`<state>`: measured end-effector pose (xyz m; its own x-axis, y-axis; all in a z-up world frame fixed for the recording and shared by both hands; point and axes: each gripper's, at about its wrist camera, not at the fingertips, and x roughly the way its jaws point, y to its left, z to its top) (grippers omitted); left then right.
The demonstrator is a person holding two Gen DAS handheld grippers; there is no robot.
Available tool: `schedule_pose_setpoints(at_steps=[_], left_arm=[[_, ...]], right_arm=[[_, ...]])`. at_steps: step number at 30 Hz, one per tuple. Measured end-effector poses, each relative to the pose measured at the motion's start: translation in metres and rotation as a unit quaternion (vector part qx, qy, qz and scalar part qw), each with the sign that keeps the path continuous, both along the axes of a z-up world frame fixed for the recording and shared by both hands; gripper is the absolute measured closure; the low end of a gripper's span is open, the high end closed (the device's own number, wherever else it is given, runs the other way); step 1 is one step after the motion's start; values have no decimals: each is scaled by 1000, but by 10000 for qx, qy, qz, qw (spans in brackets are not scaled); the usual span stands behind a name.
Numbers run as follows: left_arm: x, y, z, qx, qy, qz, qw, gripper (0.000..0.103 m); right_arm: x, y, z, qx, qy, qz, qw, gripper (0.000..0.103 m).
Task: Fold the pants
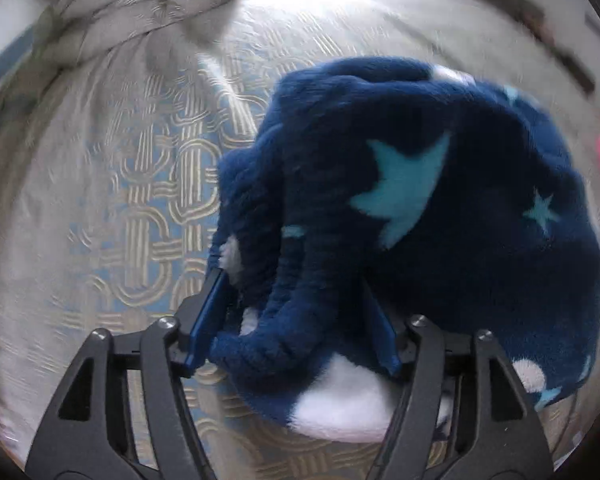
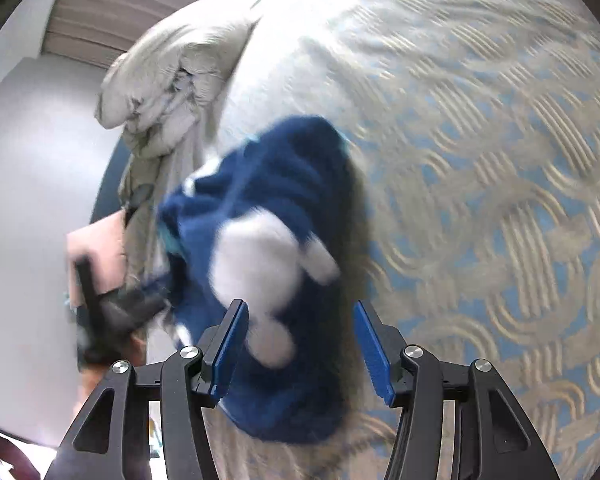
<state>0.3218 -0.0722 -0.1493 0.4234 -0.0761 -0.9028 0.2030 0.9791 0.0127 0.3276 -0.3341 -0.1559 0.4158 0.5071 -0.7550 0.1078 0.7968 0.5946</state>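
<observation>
A: Holding that bundle high is your main risk. Your left tongs (image 1: 296, 312) stand fairly wide, with a thick roll of the blue fleece pants (image 1: 420, 200) bunched between the blue pads (image 1: 210, 316); I cannot tell whether they truly pinch it or the cloth just drapes over them.

B: And the right side?

A: Your right tongs (image 2: 300, 344) are spread wide and grip nothing. The pants hang in front of them, over the patterned bed (image 2: 500, 160), toward the edge nearest you, and the left tongs show in that view beside the garment.

B: So what goes wrong?

A: If the left hold is loose, the heavy plush could slide out and land in a heap, and you would have to find the waistband again. The fabric is crumpled, so a hasty right-hand bite may catch two layers or the wrong leg and leave a twisted fold.

B: Anything nearby to mind?

A: A rumpled grey blanket (image 2: 172, 80) lies at the far corner of the bed. Swinging the pants that way could snag it. Both views are blurred, so I judge you are moving quickly.
</observation>
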Motion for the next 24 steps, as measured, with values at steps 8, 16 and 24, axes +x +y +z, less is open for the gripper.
schedule_pose_setpoints(at_steps=[8,16,24], left_arm=[[7,33,-5,-904,119,217,9956,20],[8,35,-4,-1092,94,-78,9939,20],[15,41,-10,-1381,156,-152,9902,20]], right_arm=[[63,0,-44,3,607,-162,9980,40],[37,11,-8,-154,199,763,9968,38],[28,35,-19,-318,344,1093,9929,34]])
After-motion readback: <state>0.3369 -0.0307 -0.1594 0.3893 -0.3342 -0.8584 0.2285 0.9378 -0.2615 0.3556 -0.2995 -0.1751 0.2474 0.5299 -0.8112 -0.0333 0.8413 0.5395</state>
